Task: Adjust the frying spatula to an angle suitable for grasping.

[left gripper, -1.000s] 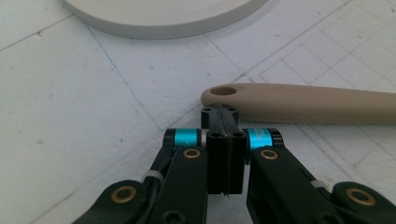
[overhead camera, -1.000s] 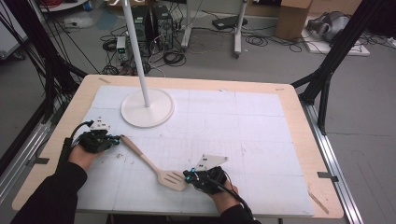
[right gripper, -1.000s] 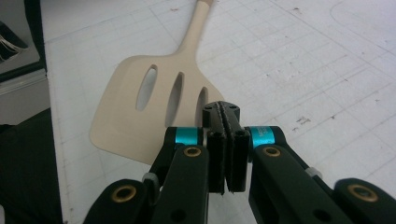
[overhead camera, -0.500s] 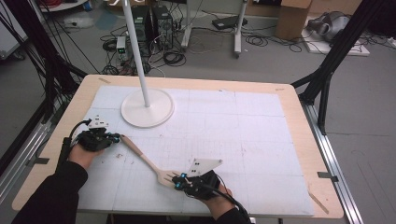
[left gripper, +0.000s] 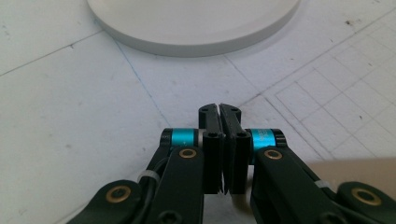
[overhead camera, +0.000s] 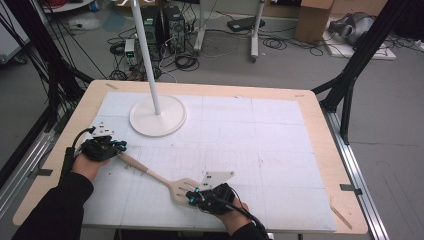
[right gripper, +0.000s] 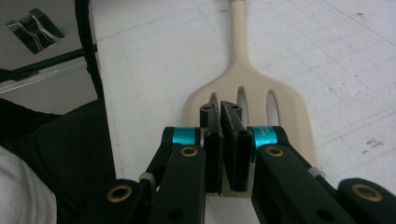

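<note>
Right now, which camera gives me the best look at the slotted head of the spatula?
The right gripper view: the spatula head lies just past the shut right gripper, slots clear. The high view shows the whole spatula small, from the left gripper to the right. The left gripper view catches a beige corner.

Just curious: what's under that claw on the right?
The slotted head of a beige spatula lies beneath the shut right claw, on the white mat. The head's near edge is covered.

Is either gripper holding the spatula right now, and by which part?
Cannot be told. Both grippers' jaws are shut; the right gripper is over the spatula blade, the left gripper at its handle end.
</note>
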### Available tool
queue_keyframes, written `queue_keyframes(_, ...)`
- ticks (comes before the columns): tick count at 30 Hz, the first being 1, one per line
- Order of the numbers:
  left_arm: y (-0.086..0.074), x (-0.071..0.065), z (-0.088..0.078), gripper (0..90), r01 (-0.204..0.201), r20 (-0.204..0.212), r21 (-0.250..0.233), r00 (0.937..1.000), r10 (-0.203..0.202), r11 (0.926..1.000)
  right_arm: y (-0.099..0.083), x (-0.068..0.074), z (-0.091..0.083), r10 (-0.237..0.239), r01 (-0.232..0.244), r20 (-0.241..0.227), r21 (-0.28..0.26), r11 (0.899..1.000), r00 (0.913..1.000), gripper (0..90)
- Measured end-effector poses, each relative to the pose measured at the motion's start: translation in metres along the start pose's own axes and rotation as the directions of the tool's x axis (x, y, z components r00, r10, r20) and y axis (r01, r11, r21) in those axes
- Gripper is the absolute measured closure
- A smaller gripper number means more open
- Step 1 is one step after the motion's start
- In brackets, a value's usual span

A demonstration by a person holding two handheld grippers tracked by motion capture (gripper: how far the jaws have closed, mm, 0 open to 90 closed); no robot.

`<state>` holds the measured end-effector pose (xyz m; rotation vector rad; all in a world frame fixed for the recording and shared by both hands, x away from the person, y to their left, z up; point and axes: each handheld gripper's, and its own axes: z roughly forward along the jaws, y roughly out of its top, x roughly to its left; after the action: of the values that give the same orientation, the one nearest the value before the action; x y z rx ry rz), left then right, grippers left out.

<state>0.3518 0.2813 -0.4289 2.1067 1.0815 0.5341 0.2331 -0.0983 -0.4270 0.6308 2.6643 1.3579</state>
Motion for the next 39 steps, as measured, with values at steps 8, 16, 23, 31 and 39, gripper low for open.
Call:
queue_keyframes(8, -0.004, 0.005, -0.024, 87.6, 0.043, -0.041, -0.023, 0.9982, -0.044, 0.9988, 0.0, 0.0, -0.001, 0.011, -0.011, 0.004, -0.004, 1.0, 0.9999, 86.8)
queue_keyframes(16, -0.042, 0.004, -0.047, 88.8, 0.122, -0.008, -0.05, 0.9924, -0.123, 0.9912, -0.001, -0.004, -0.001, 0.009, -0.009, 0.027, -0.006, 1.0, 0.9996, 86.8)
queue_keyframes(23, -0.064, 0.002, -0.071, 88.8, 0.154, -0.009, -0.037, 0.988, -0.154, 0.9874, -0.001, -0.007, -0.002, 0.015, -0.014, 0.035, -0.011, 1.0, 0.9993, 86.8)
queue_keyframes(31, -0.072, -0.005, -0.069, 88.8, 0.129, 0.032, -0.012, 0.9911, -0.129, 0.9915, 0.001, -0.011, -0.003, 0.022, -0.021, 0.059, -0.018, 1.0, 0.998, 86.4)
queue_keyframes(39, -0.08, -0.013, -0.08, 89.2, 0.135, 0.056, 0.031, 0.989, -0.137, 0.9903, 0.0, -0.013, -0.004, 0.029, -0.028, 0.058, -0.02, 0.999, 0.9979, 85.7)
